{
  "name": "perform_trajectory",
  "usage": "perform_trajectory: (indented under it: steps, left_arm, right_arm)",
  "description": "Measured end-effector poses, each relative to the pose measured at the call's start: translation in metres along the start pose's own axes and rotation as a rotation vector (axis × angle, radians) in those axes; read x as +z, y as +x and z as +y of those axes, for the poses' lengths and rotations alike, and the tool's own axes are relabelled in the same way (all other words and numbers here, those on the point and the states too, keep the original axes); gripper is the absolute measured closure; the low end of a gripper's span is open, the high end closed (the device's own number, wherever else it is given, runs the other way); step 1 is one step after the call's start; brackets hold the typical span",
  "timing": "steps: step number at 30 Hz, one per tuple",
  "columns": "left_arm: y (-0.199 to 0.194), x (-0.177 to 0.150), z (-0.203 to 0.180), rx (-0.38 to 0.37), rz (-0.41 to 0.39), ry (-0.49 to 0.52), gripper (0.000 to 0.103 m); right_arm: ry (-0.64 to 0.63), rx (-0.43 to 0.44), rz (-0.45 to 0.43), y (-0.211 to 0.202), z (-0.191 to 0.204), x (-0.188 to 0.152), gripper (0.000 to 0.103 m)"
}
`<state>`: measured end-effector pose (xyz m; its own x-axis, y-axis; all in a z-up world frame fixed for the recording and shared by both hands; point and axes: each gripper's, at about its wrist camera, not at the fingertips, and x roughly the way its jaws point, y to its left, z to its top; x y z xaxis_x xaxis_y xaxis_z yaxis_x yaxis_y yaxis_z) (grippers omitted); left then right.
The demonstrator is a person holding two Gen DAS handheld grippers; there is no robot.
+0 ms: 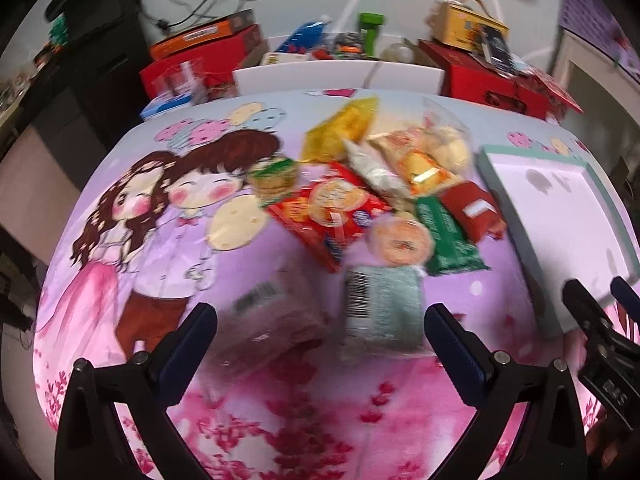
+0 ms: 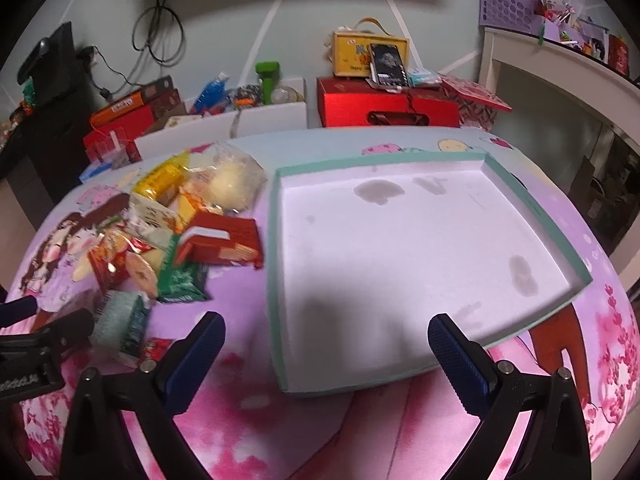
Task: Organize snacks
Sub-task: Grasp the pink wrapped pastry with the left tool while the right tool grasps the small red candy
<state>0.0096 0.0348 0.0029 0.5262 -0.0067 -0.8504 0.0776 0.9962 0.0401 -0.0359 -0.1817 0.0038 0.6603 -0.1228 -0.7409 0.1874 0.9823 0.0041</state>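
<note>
Pink and purple cloth (image 1: 132, 264) printed with two cartoon girls covers the table, and boxes and clutter line the far wall behind it, among them a red box (image 2: 386, 104) with a yellow case (image 2: 360, 54) on top.

A heap of snacks (image 1: 372, 196) lies on the cloth at the far middle of the left wrist view: a yellow bag (image 1: 340, 128), a clear bag of pale buns (image 1: 444, 140), a red biscuit pack (image 1: 332, 212), a green packet (image 1: 444, 236) and a red carton (image 1: 472, 208), overlapping so that their edges are hard to separate. Nearer lie two blurred packs, a pale green one with a barcode (image 1: 380, 304) and a pinkish one (image 1: 272, 316); their print cannot be read.

To the right of the heap sits a shallow tray with a teal rim (image 2: 532, 208). Its white floor shows a few grey stains and holds no snacks. Its near edge is partly hidden behind the right gripper's fingers (image 2: 460, 356).

The left gripper (image 1: 320, 336) hovers over the two near packs with its jaws spread wide, gripping nothing. The right gripper (image 2: 326, 344) hangs over the tray's near edge, jaws likewise wide apart and empty. Each gripper shows only as a dark blur at the edge of the other's view.
</note>
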Motion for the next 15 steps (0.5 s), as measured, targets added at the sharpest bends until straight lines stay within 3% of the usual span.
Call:
perform_trajectory:
  steps: [4, 8, 15]
  left_arm:
    - [0.005, 0.002, 0.031, -0.001, 0.023, -0.087, 0.000]
    - [0.014, -0.001, 0.055, -0.037, 0.065, -0.180, 0.000]
    - [0.032, -0.007, 0.064, -0.075, 0.140, -0.238, 0.000]
  right_arm:
    - [-0.041, 0.081, -0.028, -0.005, 0.019, 0.003, 0.002]
    - [-0.087, 0.180, 0.006, 0.000, 0.045, 0.003, 0.008]
    - [-0.163, 0.223, 0.098, 0.014, 0.074, -0.013, 0.017]
